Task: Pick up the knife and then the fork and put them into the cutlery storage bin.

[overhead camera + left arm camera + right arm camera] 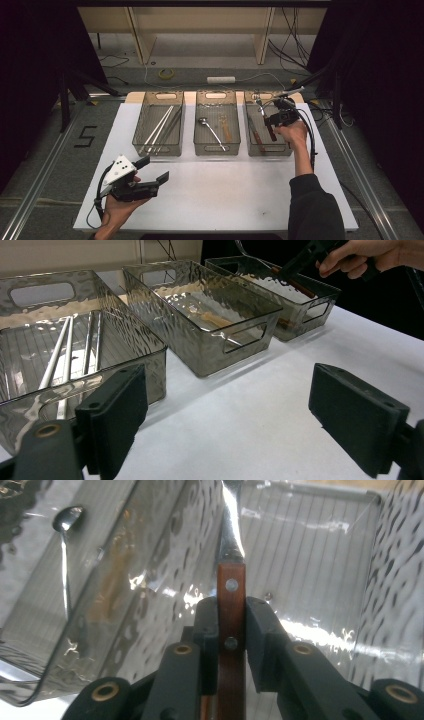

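The left tool (152, 169), nearest the person, hovers over the bare white tabletop (225, 195) with its jaws spread wide and nothing between them; it looks idle. Ahead of it stand three clear bins in a row.

Farther off, the right tool (231, 625) is over the right-hand bin (287, 150), its jaws pressed on the wooden handle of a utensil (231, 587) with a metal blade or shaft running away from the pads. The utensil is pinched at the riveted handle and points down into that bin, above its ribbed floor; whether its tip touches the floor I cannot tell.

Sorting seems well along. The bin (141, 145) ahead of the left tool holds long metal chopsticks (159, 128), the middle bin (235, 147) a ladle-like spoon (210, 131) and a small wooden piece (225, 127), and the right-hand bin already has another wooden-handled piece (255, 134) just beside the right tool. No loose pieces lie on the tabletop, so the held utensil is probably the last one. What is left, by my reading, is lowering it and releasing it.
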A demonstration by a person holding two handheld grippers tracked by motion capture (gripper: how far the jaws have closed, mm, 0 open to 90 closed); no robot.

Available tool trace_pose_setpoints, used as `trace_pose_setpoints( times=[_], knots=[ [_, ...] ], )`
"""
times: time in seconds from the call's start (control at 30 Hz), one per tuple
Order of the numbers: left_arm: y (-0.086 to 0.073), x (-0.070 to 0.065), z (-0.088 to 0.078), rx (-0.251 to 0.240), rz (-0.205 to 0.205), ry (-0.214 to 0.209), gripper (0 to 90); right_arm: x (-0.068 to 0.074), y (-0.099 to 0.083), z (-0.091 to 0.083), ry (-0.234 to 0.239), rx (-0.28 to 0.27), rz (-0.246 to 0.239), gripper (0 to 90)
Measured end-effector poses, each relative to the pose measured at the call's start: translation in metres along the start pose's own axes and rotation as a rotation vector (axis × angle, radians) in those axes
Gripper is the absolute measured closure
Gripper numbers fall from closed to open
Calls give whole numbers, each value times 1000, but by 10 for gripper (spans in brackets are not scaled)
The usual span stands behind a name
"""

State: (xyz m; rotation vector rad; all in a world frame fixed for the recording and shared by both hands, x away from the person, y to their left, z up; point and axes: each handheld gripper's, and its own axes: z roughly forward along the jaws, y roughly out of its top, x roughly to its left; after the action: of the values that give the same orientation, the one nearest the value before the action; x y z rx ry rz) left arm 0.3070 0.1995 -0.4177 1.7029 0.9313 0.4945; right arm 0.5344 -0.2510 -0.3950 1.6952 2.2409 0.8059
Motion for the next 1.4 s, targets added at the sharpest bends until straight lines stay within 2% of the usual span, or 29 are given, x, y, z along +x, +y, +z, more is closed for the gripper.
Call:
trace_pose_setpoints(
  times=[0.13,0.47,0.6,0.8,1.07,1.4],
  knots=[
    [0,0,0,1,-1,-1,154,-1,-3,4,-8,10,13,773],
    [0,0,0,3,1,-1,154,3,-5,12,-16,28,9,769],
    [0,0,0,3,-1,0,154,2,-5,14,12,34,21,761],
    [0,0,0,3,-1,0,154,3,-2,5,32,26,5,676],
    [0,0,1,4,-1,0,154,2,-5,-4,62,11,-12,628],
    [0,0,1,4,-2,-1,154,14,-9,-12,84,-24,-53,449]
  ],
)
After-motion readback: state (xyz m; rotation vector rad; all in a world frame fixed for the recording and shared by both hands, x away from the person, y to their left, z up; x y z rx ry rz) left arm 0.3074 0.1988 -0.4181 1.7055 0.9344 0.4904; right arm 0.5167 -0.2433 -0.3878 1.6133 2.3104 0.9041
